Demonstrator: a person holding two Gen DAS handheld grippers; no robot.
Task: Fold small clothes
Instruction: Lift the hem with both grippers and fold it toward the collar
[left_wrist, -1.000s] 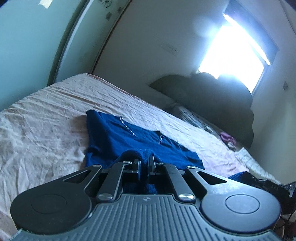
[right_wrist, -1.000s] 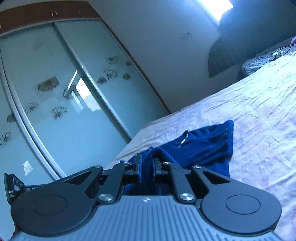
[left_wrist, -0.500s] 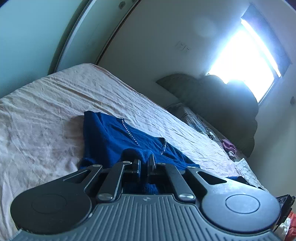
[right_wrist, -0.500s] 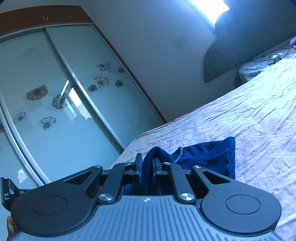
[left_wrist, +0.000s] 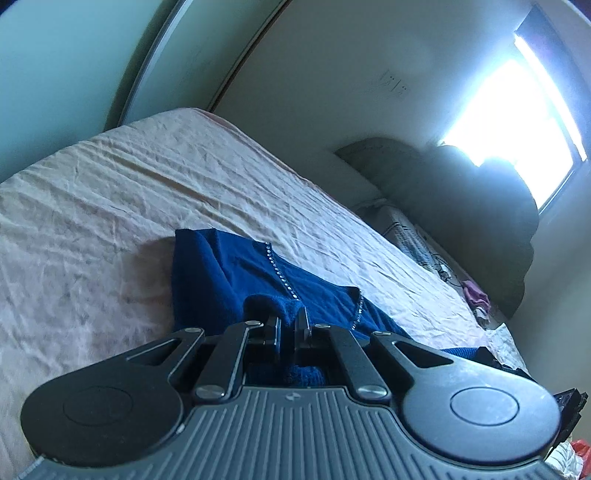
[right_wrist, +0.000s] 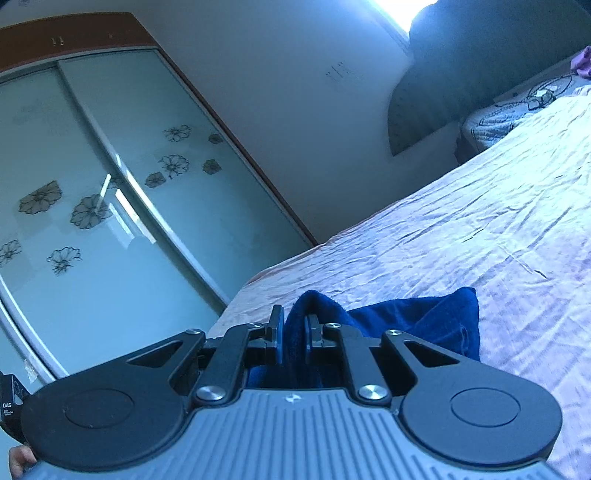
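A dark blue garment (left_wrist: 218, 273) with a line of small studs lies on the pink bed sheet (left_wrist: 92, 206). My left gripper (left_wrist: 289, 325) is shut on a raised fold of its near edge. In the right wrist view the same blue garment (right_wrist: 424, 317) lies on the sheet (right_wrist: 498, 236), and my right gripper (right_wrist: 294, 326) is shut on another bunched fold of it. Both folds are lifted above the bed while the far part of the garment rests on the sheet.
Sliding wardrobe doors (right_wrist: 110, 184) with flower patterns stand beside the bed. A dark headboard (left_wrist: 461, 184) and a bright window (left_wrist: 517, 110) are at the far end. A patterned pillow (right_wrist: 517, 107) and small pink clothes (left_wrist: 476, 295) lie near the headboard.
Both grippers have lifted and moved forward over the garment, still holding it. The flat part of the blue cloth looks shorter in both views as the near edge travels toward the far edge.
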